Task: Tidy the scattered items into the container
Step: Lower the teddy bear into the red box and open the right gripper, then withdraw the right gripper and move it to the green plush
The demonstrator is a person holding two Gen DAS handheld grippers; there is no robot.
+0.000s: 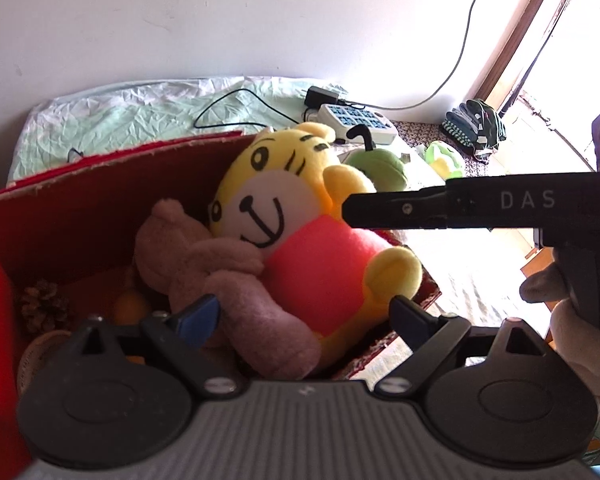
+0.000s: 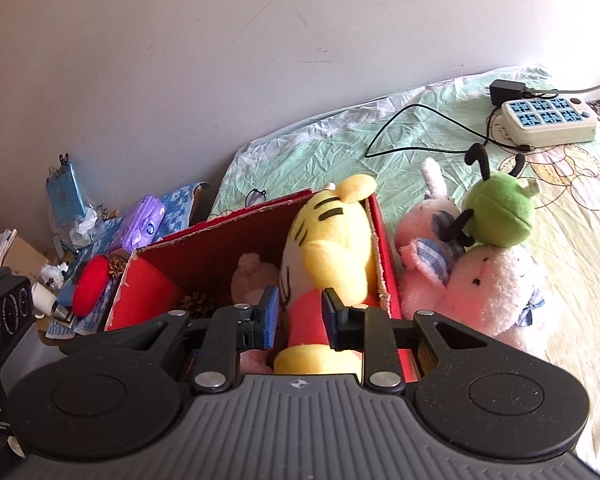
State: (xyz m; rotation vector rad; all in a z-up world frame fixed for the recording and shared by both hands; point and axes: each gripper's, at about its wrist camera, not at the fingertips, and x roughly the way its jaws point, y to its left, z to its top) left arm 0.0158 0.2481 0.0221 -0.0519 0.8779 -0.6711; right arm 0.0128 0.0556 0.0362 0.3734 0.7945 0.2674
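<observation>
bed (image 2: 560,280) | tiger plush (image 2: 328,240) in red box (image 2: 386,256) | left jaws wide, empty | right jaws narrow, straddling plush

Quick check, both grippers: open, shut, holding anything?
Left gripper: open, above the yellow tiger plush toy in the pink shirt, gripping nothing.
Right gripper: jaws narrow, either side of the tiger; a grip cannot be told.
</observation>
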